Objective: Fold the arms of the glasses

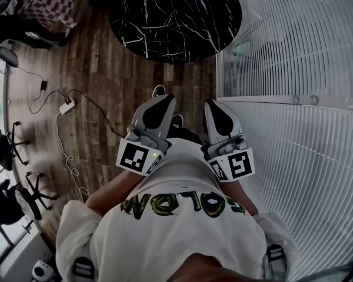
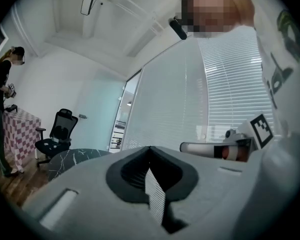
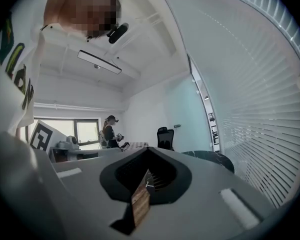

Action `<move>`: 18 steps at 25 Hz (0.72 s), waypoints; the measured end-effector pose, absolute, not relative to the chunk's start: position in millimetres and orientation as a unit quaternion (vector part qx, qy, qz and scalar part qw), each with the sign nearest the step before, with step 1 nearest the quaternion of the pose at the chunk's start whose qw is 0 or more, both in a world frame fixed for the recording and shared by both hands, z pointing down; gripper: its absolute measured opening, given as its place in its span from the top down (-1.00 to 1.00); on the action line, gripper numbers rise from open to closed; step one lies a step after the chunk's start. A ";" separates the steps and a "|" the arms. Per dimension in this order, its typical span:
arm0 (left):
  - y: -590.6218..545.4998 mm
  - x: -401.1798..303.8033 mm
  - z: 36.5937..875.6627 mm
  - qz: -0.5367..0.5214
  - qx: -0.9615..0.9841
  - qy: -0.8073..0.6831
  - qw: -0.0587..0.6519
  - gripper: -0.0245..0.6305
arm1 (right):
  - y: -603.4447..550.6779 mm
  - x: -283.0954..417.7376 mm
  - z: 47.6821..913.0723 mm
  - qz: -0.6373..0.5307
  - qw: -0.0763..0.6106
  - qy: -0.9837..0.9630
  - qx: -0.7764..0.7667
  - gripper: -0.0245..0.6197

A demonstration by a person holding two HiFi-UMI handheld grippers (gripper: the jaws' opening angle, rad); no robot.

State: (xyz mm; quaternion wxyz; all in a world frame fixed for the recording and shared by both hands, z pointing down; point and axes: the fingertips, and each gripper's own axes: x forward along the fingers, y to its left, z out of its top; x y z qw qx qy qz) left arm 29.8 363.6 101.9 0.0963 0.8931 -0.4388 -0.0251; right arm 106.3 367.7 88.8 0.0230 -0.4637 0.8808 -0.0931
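Nothing of the job shows as begun: I can find no glasses in any view, not on the wooden floor (image 1: 106,69), not against the slatted blinds (image 1: 294,40) on my right, and not on the part of the round black worktop (image 1: 176,16) ahead that I can see. Where they lie I cannot say. So both arms are left to fold, and I judge the glasses must first be found and approached.

I am standing just short of that worktop, with the white shirt (image 1: 182,222) filling the bottom of the head view. Both forearms are tucked against the torso, and the tools are side by side, near each other but not touching, pointing level and forward towards the worktop.

The left gripper (image 1: 163,101) has its jaws brought together with nothing between them, only a sliver of the blinds showing through. The right gripper (image 1: 215,106) is likewise fully closed and empty
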 end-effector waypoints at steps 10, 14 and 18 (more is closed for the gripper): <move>295.1 10.4 119.5 -0.024 0.888 -0.443 0.117 0.93 | 299.0 87.3 103.1 -0.106 0.007 0.881 -0.462 0.92; 251.9 -7.3 120.9 -0.024 0.886 -0.445 0.124 0.93 | 254.9 67.5 105.5 -0.108 -0.005 0.883 -0.457 0.92; 205.6 -31.4 122.1 -0.025 0.885 -0.445 0.131 0.93 | 208.1 38.2 104.1 -0.104 -0.012 0.887 -0.450 0.92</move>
